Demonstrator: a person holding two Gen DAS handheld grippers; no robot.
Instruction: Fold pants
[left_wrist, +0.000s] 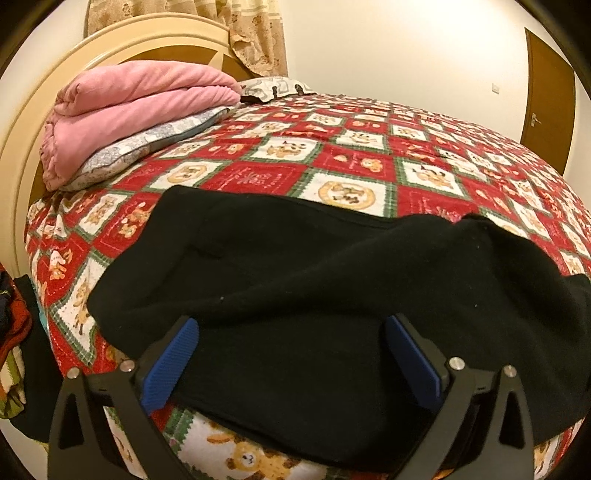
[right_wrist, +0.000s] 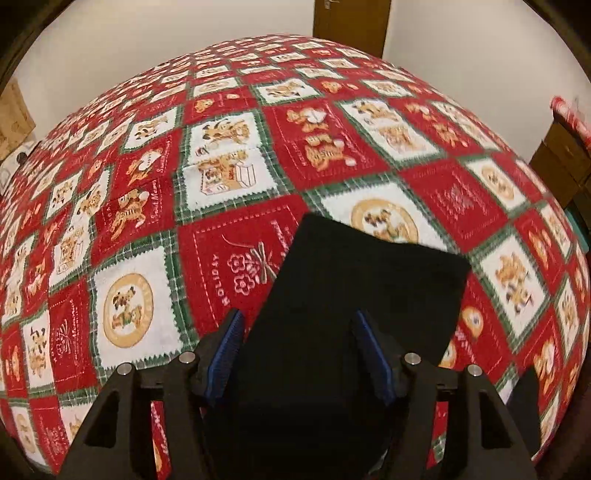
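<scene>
Pants (left_wrist: 314, 280), black, are laid out across the near edge of the bed (left_wrist: 280, 173), on the red holiday bedspread. Left tool (left_wrist: 291, 328) is held spread wide right over them, nothing pinched. Right tool (right_wrist: 297, 325) is seen partly spread above a pant leg, cloth between the pads but apparently not gripped. Farther back, a pink blanket (left_wrist: 122, 107) is stacked on a pillow (left_wrist: 147, 144).

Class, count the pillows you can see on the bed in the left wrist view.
2: one grey-patterned pillow under the folded pink blanket, another pillow behind it by the headboard. Others may be hidden.
</scene>
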